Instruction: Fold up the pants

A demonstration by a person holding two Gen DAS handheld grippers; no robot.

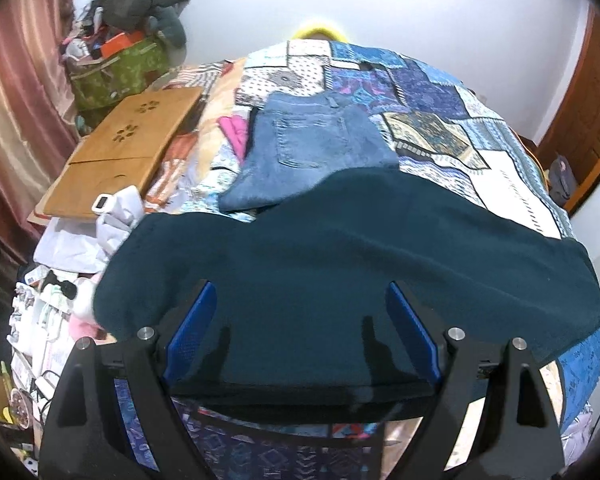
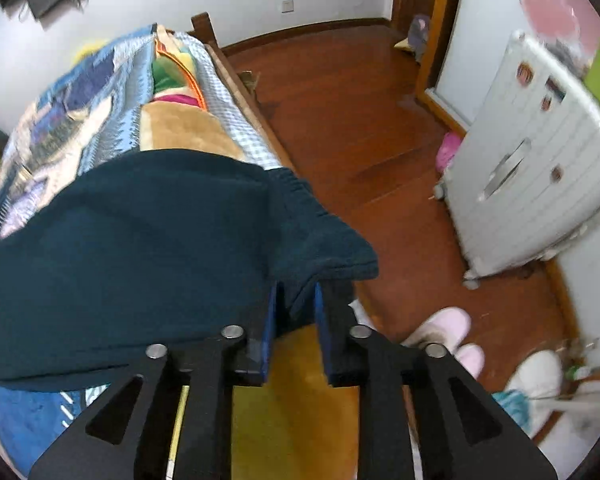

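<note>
My left gripper (image 1: 300, 336) is spread wide over the dark teal pants (image 1: 340, 256), pads clear of the cloth, nothing clamped. The pants lie flat across the near end of the bed, on the patchwork quilt (image 1: 440, 120), stretched side to side. Near hem sits just under the blue pads (image 1: 192, 324).

Right gripper (image 2: 296, 320) is at the pants' right end, where the ribbed waistband (image 2: 300, 200) hangs off the bed edge (image 2: 252, 116) over the wood floor (image 2: 360, 100). Jaws are partly apart with a fold of teal cloth between the pads. The left pad shows a gap to the cloth; I can't tell if the right one touches. Reads as released, not pinching.

Relative to the pants:
- folded blue jeans (image 1: 312, 148) just beyond the far edge, back pocket up, the near corner of the jeans tucked under or touching the teal cloth
- wooden lap tray (image 1: 128, 148) beyond and to the left, by the green bag (image 1: 116, 76)
- white clutter (image 1: 116, 220) at the left end
- white suitcase (image 2: 532, 168) well off to the right, standing on the floor
- pink slippers (image 2: 452, 336) on the floor just right of the right gripper
</note>
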